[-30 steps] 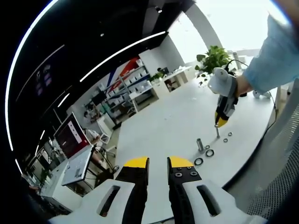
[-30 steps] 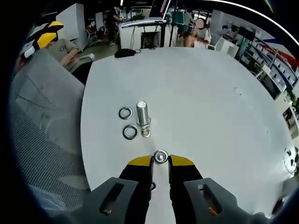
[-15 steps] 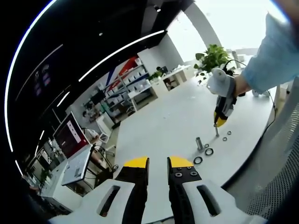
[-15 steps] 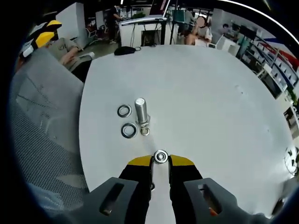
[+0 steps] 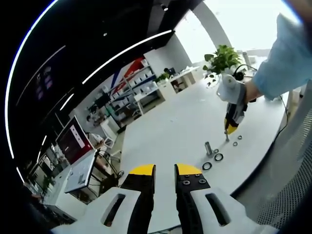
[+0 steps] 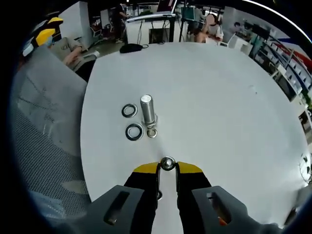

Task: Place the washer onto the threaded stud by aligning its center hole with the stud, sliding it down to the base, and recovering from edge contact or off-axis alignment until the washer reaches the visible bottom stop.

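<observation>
With the right tongs [image 6: 167, 168] pinching the washer [image 6: 167, 163] and the left tongs [image 5: 165, 171] empty, slightly parted, we centre its hole over the threaded stud [image 6: 147, 110] before lowering.

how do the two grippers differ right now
The right gripper pinches a small washer at its tips; the left gripper holds nothing, its jaws apart. The right gripper hangs low over the white table near the stud; the left stays back off its edge. Both have yellow tips.

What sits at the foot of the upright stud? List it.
At the base of the stud lies one small washer, touching it. Two dark rings lie apart beside it on the table. Whether anything sits under the stud is hidden.
</observation>
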Demonstrator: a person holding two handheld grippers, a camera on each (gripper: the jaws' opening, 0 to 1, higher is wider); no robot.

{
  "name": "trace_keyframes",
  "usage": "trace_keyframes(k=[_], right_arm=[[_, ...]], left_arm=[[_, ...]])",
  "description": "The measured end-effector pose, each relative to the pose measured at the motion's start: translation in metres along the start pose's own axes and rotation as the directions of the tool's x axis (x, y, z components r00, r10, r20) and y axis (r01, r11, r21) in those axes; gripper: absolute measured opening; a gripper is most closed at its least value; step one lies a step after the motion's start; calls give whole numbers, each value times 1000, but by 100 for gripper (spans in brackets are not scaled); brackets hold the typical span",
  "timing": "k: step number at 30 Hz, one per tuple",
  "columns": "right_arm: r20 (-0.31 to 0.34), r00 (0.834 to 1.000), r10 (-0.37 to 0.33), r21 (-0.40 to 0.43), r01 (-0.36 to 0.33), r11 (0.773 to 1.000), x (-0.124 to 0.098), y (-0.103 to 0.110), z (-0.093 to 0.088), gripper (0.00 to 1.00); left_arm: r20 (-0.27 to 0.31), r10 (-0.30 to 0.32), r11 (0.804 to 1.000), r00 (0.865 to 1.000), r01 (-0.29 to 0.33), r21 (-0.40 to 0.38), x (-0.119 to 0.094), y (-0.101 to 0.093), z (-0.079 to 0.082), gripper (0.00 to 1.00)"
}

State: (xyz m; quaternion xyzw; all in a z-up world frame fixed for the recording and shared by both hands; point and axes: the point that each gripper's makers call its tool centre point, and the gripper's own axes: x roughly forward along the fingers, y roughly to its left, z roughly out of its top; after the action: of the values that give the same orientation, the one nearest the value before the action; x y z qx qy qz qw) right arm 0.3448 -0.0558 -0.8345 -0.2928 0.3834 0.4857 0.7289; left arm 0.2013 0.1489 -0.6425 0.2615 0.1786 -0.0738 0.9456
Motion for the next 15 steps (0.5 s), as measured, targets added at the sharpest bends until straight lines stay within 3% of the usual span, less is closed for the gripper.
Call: trace_keyframes(k=[15], right_arm=[[-26, 1000, 12, 7, -12, 1000, 17, 0, -12, 13]], left_arm=[[-23, 7, 1000, 1000, -7, 3, 2, 1, -4, 13]])
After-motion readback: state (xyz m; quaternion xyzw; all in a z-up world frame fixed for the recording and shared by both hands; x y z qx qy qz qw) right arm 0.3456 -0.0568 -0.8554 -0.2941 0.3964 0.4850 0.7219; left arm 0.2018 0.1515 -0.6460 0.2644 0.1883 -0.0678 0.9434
